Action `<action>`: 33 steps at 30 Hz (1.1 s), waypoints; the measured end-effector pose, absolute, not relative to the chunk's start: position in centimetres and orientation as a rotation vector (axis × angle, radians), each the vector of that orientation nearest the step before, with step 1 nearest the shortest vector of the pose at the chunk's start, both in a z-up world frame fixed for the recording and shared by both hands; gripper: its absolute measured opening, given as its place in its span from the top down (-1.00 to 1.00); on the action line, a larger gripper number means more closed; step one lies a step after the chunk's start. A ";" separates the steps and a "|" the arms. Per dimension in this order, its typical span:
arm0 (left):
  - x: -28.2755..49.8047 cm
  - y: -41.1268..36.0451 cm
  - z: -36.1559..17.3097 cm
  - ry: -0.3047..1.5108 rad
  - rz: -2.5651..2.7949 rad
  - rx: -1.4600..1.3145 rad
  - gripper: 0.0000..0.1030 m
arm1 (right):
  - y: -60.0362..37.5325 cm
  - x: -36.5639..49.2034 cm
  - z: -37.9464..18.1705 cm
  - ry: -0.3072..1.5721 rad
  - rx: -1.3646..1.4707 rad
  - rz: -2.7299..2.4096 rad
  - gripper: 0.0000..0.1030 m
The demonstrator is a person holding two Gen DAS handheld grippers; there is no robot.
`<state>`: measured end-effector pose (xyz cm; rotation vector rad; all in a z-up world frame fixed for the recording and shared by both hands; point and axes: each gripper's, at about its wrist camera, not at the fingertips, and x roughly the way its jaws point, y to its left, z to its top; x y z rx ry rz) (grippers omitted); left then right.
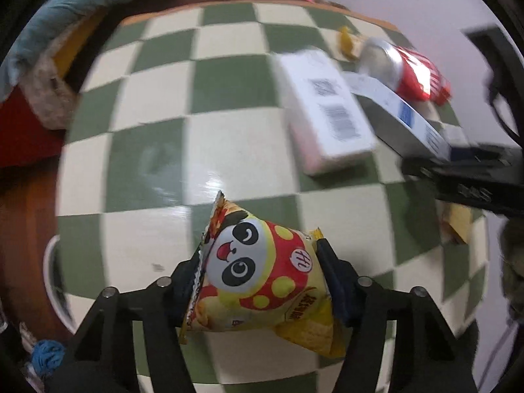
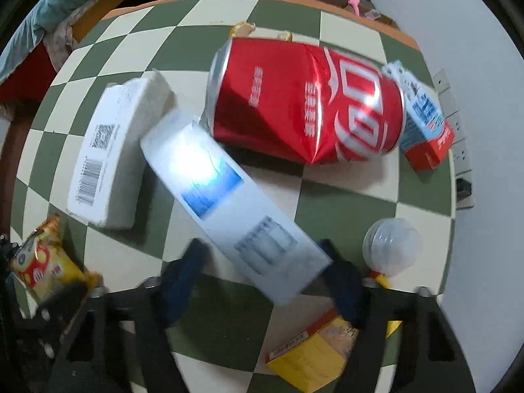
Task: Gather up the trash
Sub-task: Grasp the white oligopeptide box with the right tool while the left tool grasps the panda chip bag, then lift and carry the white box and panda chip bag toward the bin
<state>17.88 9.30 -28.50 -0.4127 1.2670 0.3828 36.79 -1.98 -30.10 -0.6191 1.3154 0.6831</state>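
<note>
Left gripper (image 1: 262, 281): black two-finger unit with dark blue pads, jaws narrowed onto a small yellow-and-red snack bag printed with a panda face (image 1: 262, 275); one pad presses each side of the bag, which is crumpled and sits above the green-and-cream checkered tabletop (image 1: 157, 104). Right gripper (image 2: 262, 268): jaws spread wide, straddling the near end of a long white carton with a blue picture panel (image 2: 235, 203); whether the pads actually touch the carton cannot be told because of motion blur. Landmark for positions: this long white carton. Just to its left lies a flat white box with a barcode and QR label (image 2: 108, 150), touching or nearly touching it at the far end. Beyond the carton's far end lies a dented red soda can (image 2: 304, 104) on its side, resting against the carton. Right of the can, well right of the carton, lies a small blue-white-red box (image 2: 422, 121). To the near right of the carton sits a translucent plastic ball capsule (image 2: 391, 245). Nearer than the carton, under the right gripper's right finger, lies a yellow carton with a red edge (image 2: 311, 357). The snack bag appears far left of the carton in the right wrist view.
</note>
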 end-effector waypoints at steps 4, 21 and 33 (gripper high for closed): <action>16.4 11.1 -27.8 1.228 0.511 -0.400 -0.10 | -2.9 35.9 -29.1 1.380 -0.565 0.738 -0.17; 16.0 14.1 -28.5 1.182 0.614 -0.423 -0.07 | 1.5 36.2 -29.3 1.272 -0.643 0.706 0.12; 16.7 13.5 -29.7 1.192 0.575 -0.422 -0.06 | -2.0 33.2 -29.1 1.408 -0.482 0.661 0.02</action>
